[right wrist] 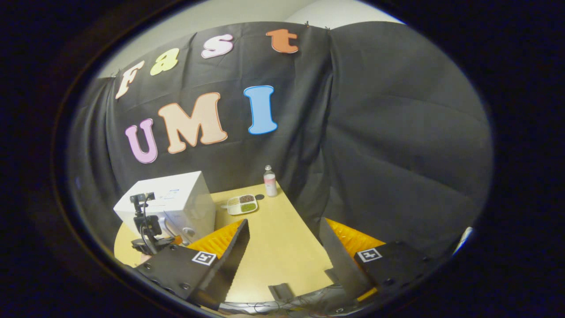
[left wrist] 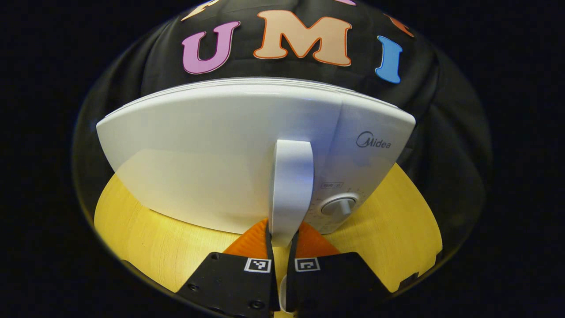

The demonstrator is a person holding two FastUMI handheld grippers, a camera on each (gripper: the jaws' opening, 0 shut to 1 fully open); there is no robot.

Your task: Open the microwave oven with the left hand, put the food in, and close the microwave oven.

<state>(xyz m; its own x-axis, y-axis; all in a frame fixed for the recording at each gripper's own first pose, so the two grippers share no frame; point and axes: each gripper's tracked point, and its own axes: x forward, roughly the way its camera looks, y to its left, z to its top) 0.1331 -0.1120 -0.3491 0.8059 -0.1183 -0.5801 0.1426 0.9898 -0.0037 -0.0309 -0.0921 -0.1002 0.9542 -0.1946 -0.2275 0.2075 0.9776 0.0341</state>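
Observation:
A white microwave oven [left wrist: 212, 159] stands on the wooden table [left wrist: 397, 225], its door closed. Its tall white door handle [left wrist: 290, 185] runs down between my left gripper's fingers, and my left gripper [left wrist: 282, 238] is shut on the handle's lower end. In the right gripper view the microwave oven [right wrist: 170, 203] sits at the left with the left gripper [right wrist: 150, 229] at its front. A white sectioned food tray [right wrist: 242, 204] lies on the table to the right of the oven. My right gripper [right wrist: 284, 251] hovers open over the table, well apart from the tray.
A small clear bottle [right wrist: 269, 181] stands behind the food tray near the table's back edge. The oven's round control knob [left wrist: 339, 206] sits right of the handle. Black cloth walls close in the table at the back and right.

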